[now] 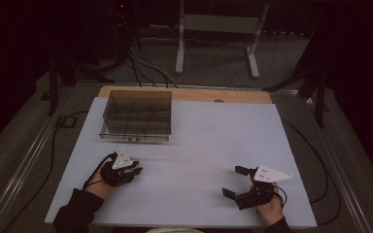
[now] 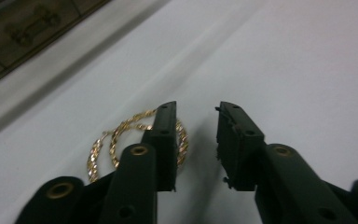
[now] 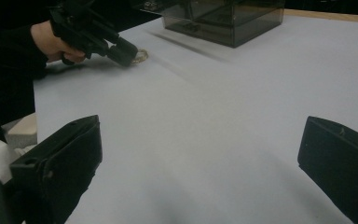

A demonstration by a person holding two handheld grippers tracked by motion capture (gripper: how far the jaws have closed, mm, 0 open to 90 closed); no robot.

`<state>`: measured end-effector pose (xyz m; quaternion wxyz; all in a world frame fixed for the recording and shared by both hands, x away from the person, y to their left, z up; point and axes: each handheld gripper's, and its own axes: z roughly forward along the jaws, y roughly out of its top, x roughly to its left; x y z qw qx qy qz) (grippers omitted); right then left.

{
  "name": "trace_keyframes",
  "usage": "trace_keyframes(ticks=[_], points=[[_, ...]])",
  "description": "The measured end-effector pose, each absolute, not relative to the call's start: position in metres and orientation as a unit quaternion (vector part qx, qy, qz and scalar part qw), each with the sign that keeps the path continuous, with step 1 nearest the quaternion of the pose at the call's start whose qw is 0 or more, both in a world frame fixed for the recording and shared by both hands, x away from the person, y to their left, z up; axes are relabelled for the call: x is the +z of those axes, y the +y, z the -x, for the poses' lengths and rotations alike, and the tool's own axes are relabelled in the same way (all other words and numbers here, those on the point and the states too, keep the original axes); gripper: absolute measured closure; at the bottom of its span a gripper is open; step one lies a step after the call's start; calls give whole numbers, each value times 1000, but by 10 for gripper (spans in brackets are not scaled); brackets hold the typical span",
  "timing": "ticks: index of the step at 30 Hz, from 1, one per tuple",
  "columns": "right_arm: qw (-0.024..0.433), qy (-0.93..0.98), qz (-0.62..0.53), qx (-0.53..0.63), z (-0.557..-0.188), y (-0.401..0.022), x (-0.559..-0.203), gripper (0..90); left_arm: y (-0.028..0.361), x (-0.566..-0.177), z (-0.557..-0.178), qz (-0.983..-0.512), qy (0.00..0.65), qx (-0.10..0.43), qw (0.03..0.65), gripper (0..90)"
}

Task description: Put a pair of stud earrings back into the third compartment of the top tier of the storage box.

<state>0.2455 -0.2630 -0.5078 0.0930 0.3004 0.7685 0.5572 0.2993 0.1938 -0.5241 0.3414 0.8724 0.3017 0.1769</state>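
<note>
Between the left gripper's (image 2: 196,122) black jaws there's just a narrow strip of bare tabletop (image 2: 279,70), so it's partly closed with nothing pinched. No earlier look to compare, so that's all I'd say on it. The gold hoop earrings (image 2: 121,140) sit right at the outer side of one jaw, lying flat on the sheet, and that jaw covers a good chunk of them. One loop pokes out on the jaw's inner side too. Can't tell if the jaw tip actually touches the metal or hovers just over it. They look like two thin twisted rings, shiny, overlapping each other.

From the right gripper view the earrings are only a small yellowish blur at the tip of the left gripper, with the person's hand (image 3: 56,44) and dark sleeve behind it.

The right gripper (image 1: 237,181) is wide open, jaws well apart, over bare white surface, well away from the earrings and the other gripper.

Past the left gripper stands a smoky see-through plastic box (image 1: 137,115) with dividers making compartments; it's dim, so what's inside is hard to make out. The tabletop is a matte white sheet with a wooden edge showing beyond the box. Nothing sits between the gripper and the box.
</note>
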Motion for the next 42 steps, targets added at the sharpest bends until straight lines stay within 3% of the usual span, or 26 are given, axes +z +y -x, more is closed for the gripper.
trace_keyframes(ticks=[14, 42], points=[[94, 768, -301, 557, -245, -263, -507, 0, 200, -528, -307, -863, 321, 139, 364, 859], [92, 765, -306, 559, -246, -264, -508, 0, 206, -505, -301, -844, 330, 139, 399, 877]])
